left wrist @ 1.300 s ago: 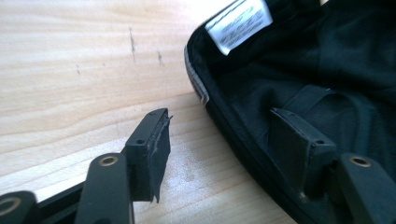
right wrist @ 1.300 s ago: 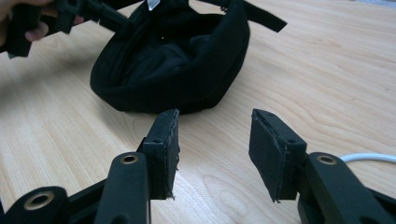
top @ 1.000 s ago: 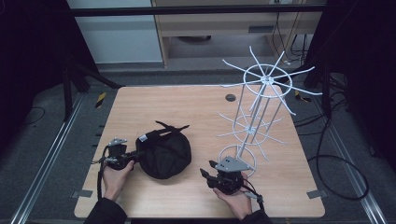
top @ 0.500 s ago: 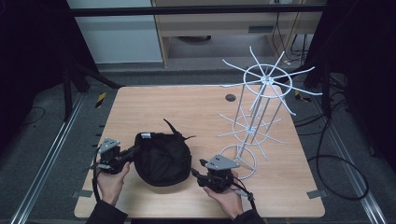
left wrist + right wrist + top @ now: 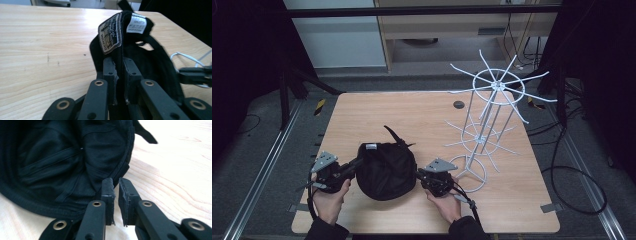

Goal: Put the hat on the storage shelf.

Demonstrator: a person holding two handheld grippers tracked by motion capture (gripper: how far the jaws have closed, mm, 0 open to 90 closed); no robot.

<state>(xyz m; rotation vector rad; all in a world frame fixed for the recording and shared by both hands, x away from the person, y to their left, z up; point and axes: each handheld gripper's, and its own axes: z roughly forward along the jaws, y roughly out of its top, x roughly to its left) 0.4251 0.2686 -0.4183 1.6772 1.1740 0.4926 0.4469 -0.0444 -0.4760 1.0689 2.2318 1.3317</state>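
Gripping the black cap (image 5: 386,170) from both sides, the two grippers hold it in the lower centre of the high view, above the wooden table (image 5: 422,115). The left gripper (image 5: 119,67) is clamped on the cap's rim just below two sewn-in labels: a grey woven patch (image 5: 110,33) with small dark lettering too fine to read, and a white care tag (image 5: 136,24) whose print is also illegible. The right gripper (image 5: 115,185) has just been closing, and its jaws pinch the thin edge of the cap's opposite rim, with soft dark lining and stitched seam bands visible inside the crown in the upper left of the right gripper view. The fabric looks matte and slightly fuzzy, the crown rounded and slack. A short strap (image 5: 393,135) sticks up from the cap's far side. At the right of the high view stands a white wire rack (image 5: 492,115) with radiating spokes on a ring base. The tabletop is pale, smooth-grained wood.
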